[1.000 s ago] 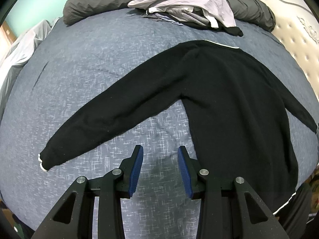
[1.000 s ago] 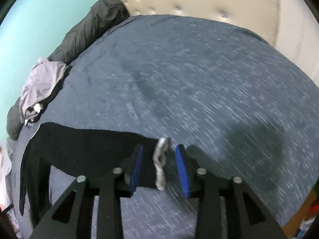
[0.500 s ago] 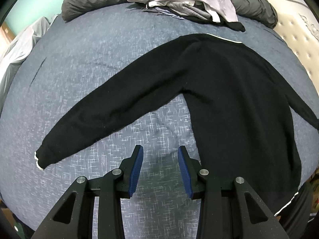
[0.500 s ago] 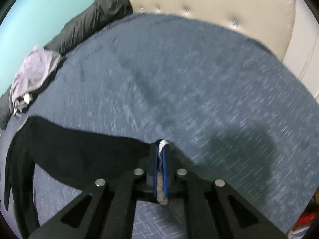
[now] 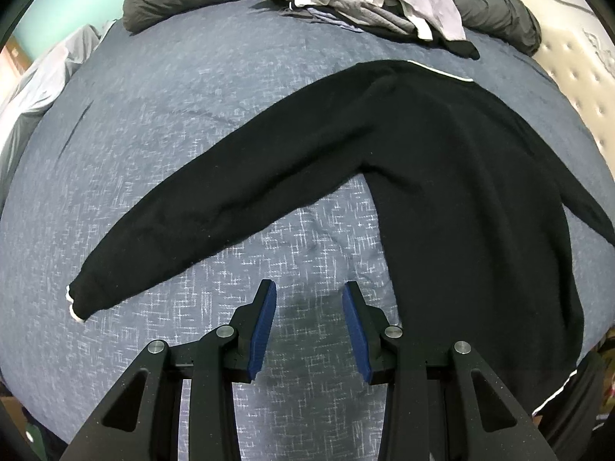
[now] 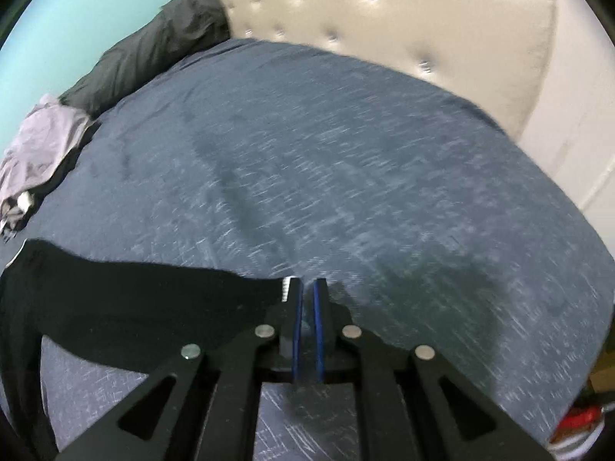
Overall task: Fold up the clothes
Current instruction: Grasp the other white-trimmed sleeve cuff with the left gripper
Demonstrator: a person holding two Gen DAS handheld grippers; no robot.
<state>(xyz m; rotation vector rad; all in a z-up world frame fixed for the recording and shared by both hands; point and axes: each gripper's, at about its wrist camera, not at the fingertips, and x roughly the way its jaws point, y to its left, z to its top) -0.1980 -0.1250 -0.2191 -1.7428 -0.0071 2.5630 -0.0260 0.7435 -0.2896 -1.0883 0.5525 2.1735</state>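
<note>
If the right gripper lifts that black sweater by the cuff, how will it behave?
The sweater lies limp and flat on the bed, so it would probably drape and trail. Its matte knit likely grips the pads. The right gripper looks nearly closed beside the cuff; whether it holds is unclear.

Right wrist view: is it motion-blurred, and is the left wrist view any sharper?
Right wrist view: yes, the bedspread weave smears into streaks, though the tool is sharp. Left wrist view: crisp weave, but the black sweater shows almost no texture.
</note>
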